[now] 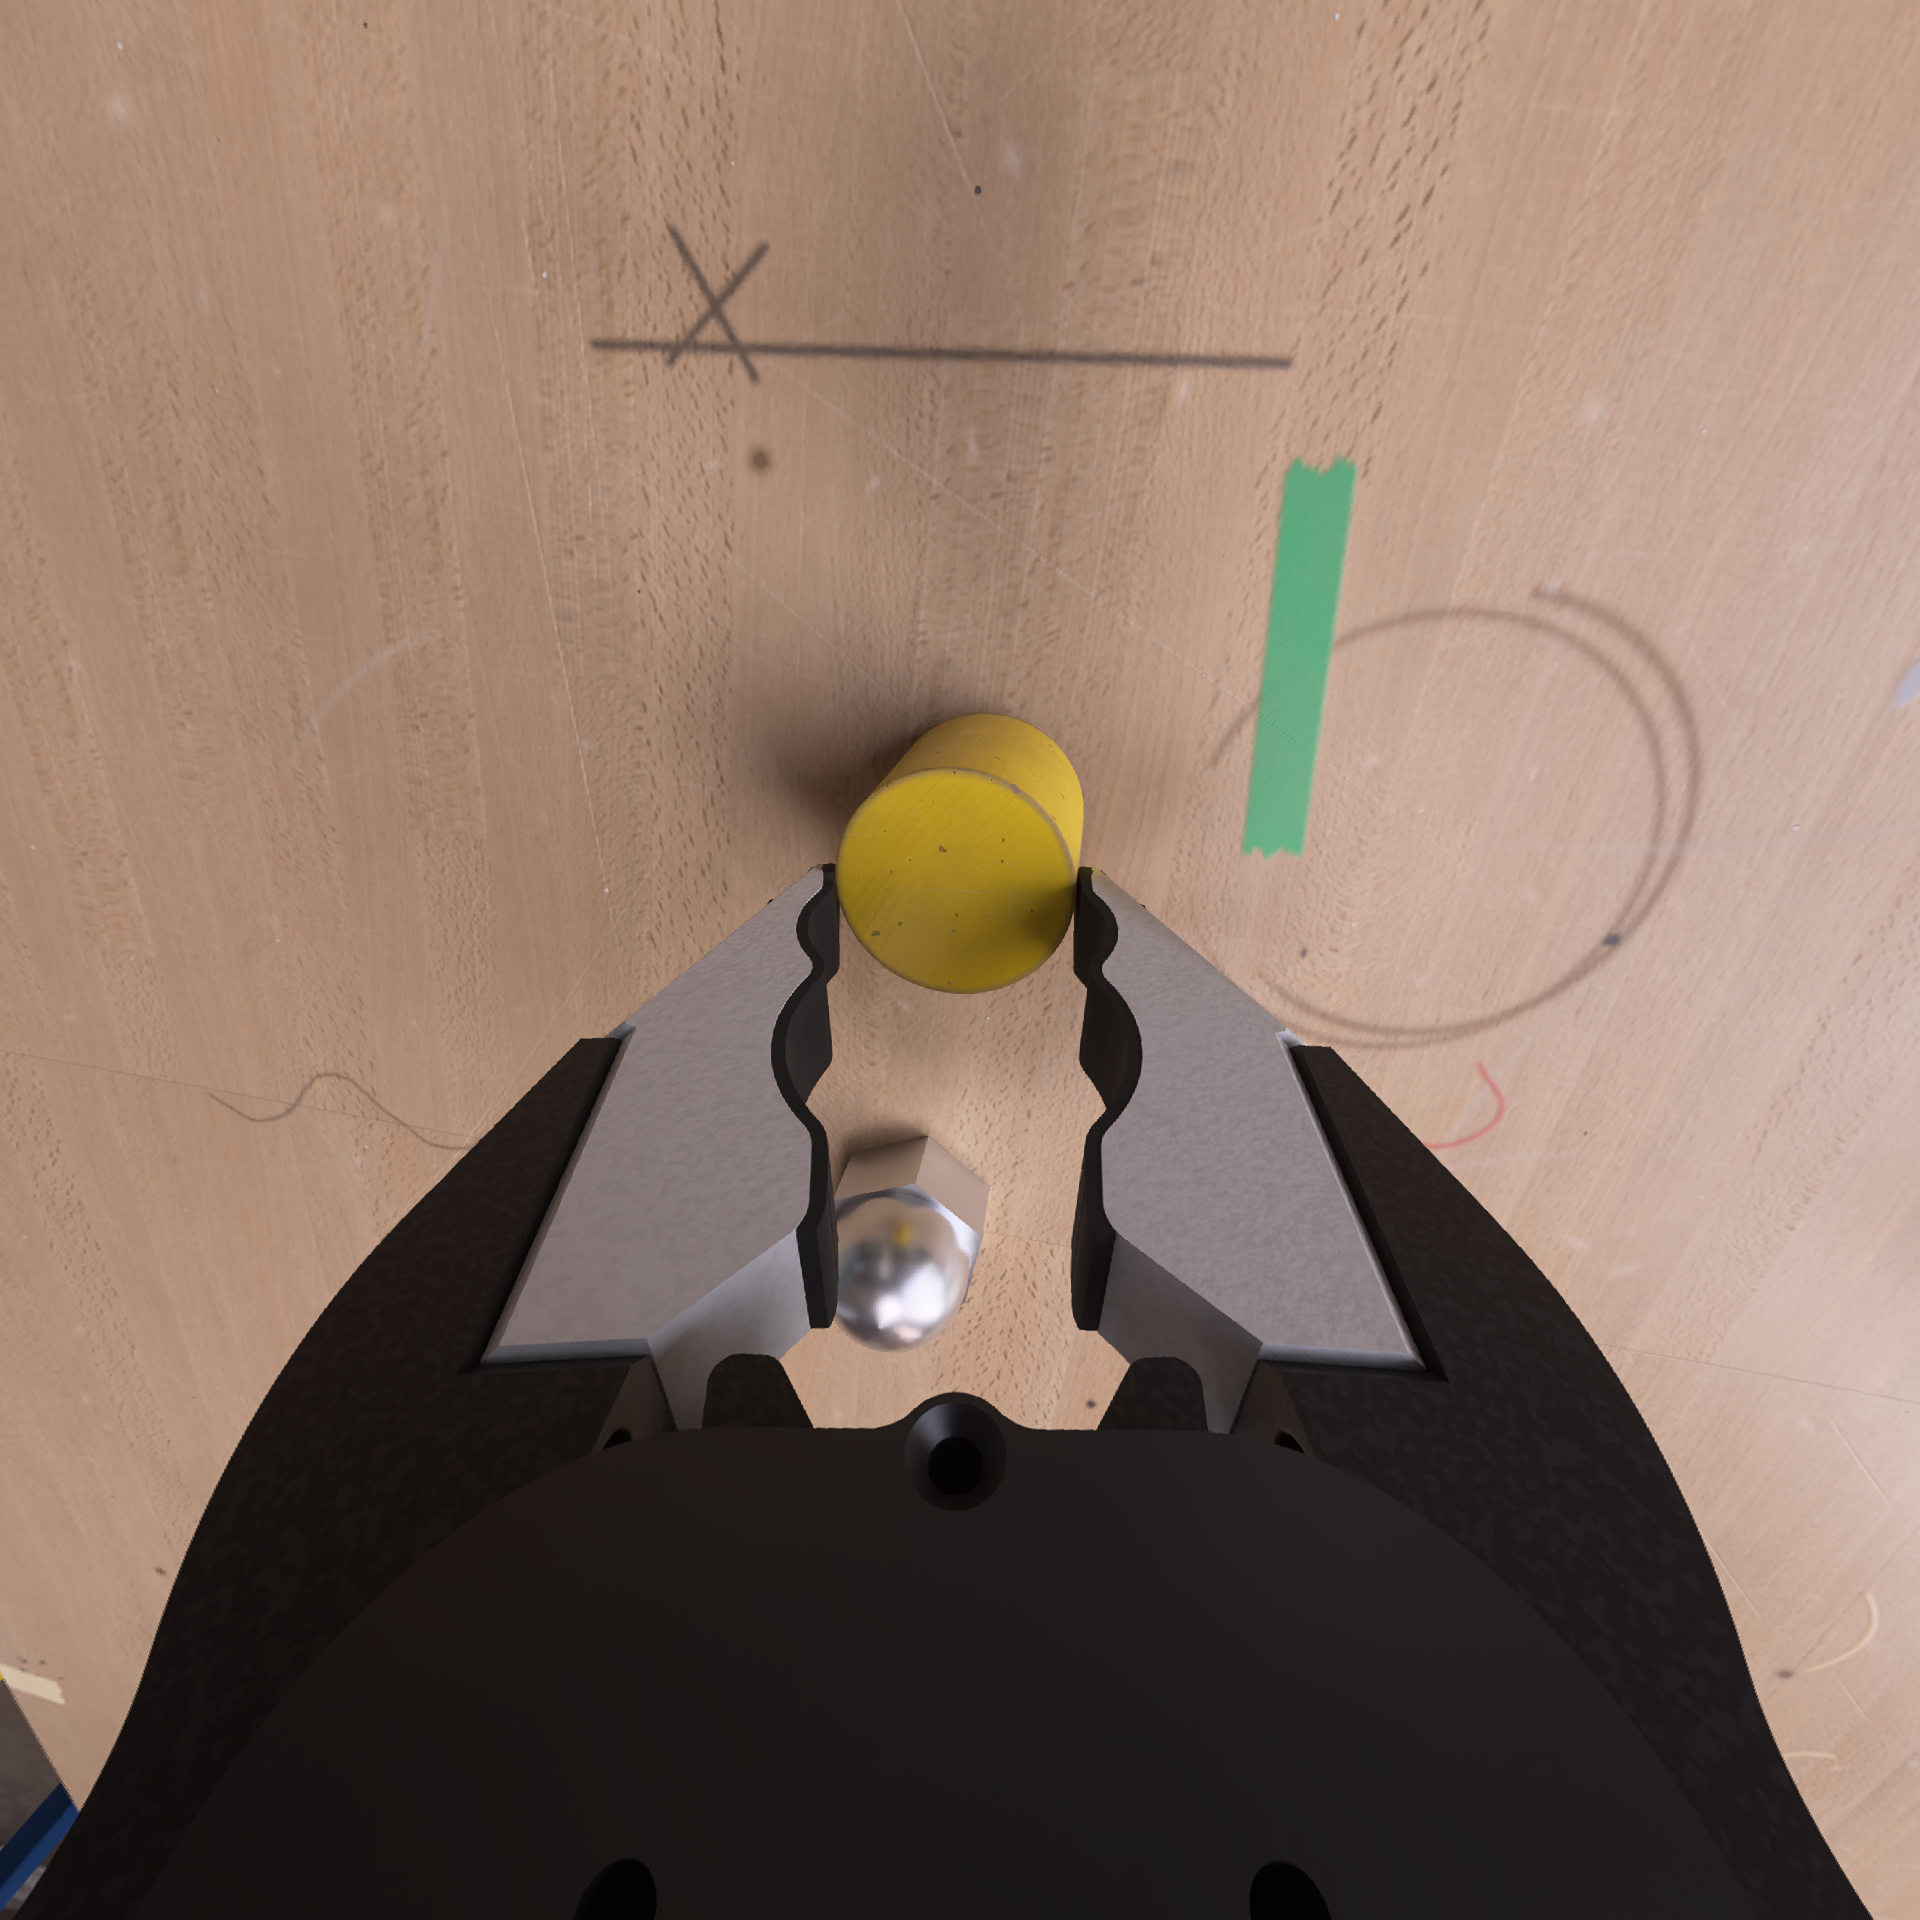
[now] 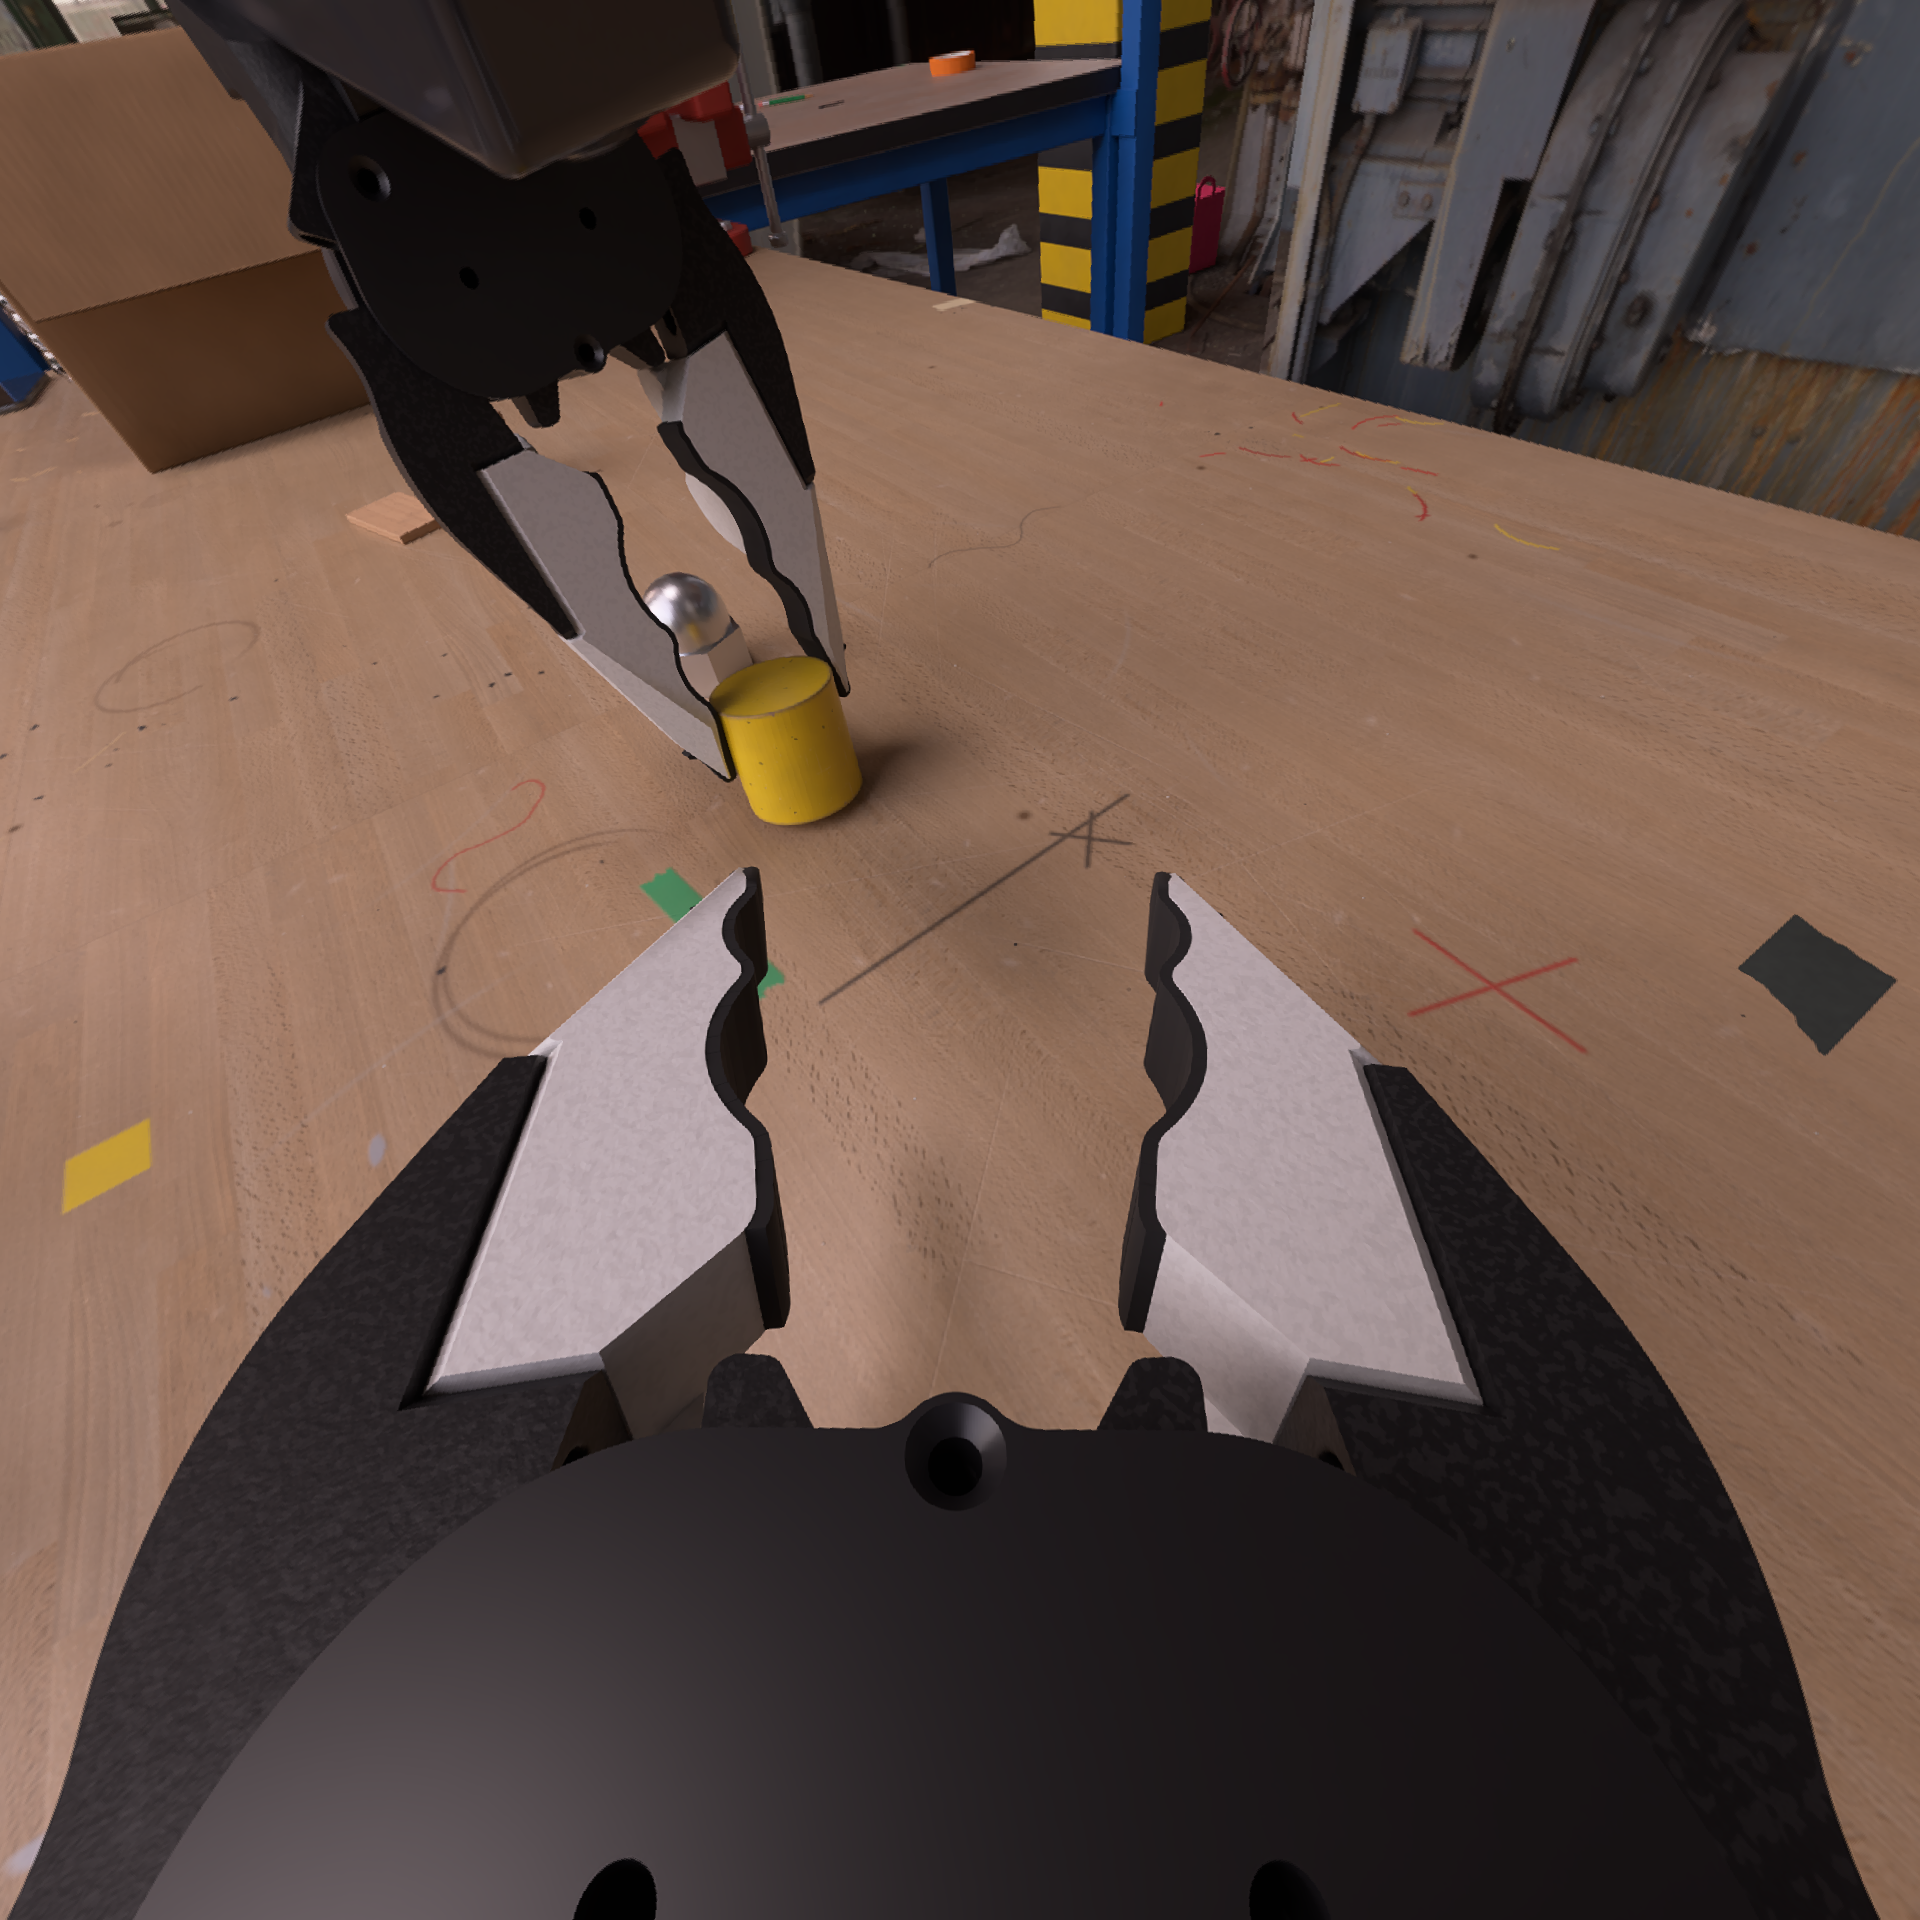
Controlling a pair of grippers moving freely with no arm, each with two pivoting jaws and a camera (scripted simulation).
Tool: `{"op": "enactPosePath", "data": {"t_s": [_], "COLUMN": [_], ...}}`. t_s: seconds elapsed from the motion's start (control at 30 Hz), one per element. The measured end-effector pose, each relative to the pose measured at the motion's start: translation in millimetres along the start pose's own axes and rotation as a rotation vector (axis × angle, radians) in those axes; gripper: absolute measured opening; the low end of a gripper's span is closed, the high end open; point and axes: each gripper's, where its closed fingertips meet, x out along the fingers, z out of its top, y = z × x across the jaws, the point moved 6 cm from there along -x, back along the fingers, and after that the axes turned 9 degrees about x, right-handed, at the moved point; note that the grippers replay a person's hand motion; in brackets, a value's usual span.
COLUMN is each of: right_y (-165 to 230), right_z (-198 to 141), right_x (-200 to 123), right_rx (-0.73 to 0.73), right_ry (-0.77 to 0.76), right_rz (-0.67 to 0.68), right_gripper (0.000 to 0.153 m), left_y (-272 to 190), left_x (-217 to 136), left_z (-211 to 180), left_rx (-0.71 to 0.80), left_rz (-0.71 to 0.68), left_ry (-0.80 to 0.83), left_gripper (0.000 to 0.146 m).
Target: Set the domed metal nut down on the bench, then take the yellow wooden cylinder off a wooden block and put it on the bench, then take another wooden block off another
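Observation:
The yellow wooden cylinder (image 1: 956, 862) stands upright on the wooden bench (image 1: 416, 623). My left gripper (image 1: 956, 883) is shut on it, with both fingertips against its top sides. The domed metal nut (image 1: 902, 1268) stands on the bench just behind the cylinder, between the left fingers, dome up. In the right wrist view the left gripper (image 2: 779, 722) comes down from above onto the cylinder (image 2: 795, 748), with the nut (image 2: 688, 615) behind it. My right gripper (image 2: 956, 881) is open and empty, low over the bench in front of the cylinder.
A cardboard box (image 2: 156, 260) stands at the far left and a small flat wooden piece (image 2: 393, 516) lies near it. Green tape (image 1: 1299, 665), pencil marks, a red cross (image 2: 1496, 985) and a dark patch (image 2: 1818, 982) mark the bench. A second bench (image 2: 935, 94) stands behind.

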Motion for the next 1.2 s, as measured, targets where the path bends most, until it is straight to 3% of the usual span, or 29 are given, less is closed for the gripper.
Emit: {"op": "enactPosePath", "data": {"t_s": [0.23,0.37,0.53,0.67,0.8,1.0,1.2], "right_y": [1,1,2,3,5,8,6], "right_z": [0,0,0,1,1,-2,-8], "right_x": [0,0,0,0,1,5,10], "right_rx": [-0.001,-0.002,-0.004,0.0,-0.003,-0.01,-0.01], "right_ry": [0.002,0.004,0.003,-0.005,-0.003,0.02,0.054], "right_rz": [0.004,0.007,0.008,0.018,0.025,0.028,0.019], "right_gripper": [0.074,0.075,0.075,0.075,0.075,0.075,0.075], "left_y": [-1,2,14,21,11,-21,-38], "left_x": [1,-8,-70,-145,-187,-186,-155], "left_z": [2,-2,-33,-100,-199,-329,-384], "left_rx": [0.004,0.0,-0.056,-0.132,-0.228,-0.395,-0.38], "left_rz": [0.034,0.073,0.138,0.251,0.347,0.35,0.281], "left_ry": [-0.011,-0.029,-0.169,-0.295,-0.237,-0.172,-0.077], "left_gripper": [0.045,0.061,0.077,0.073,0.064,0.06,0.057]}}
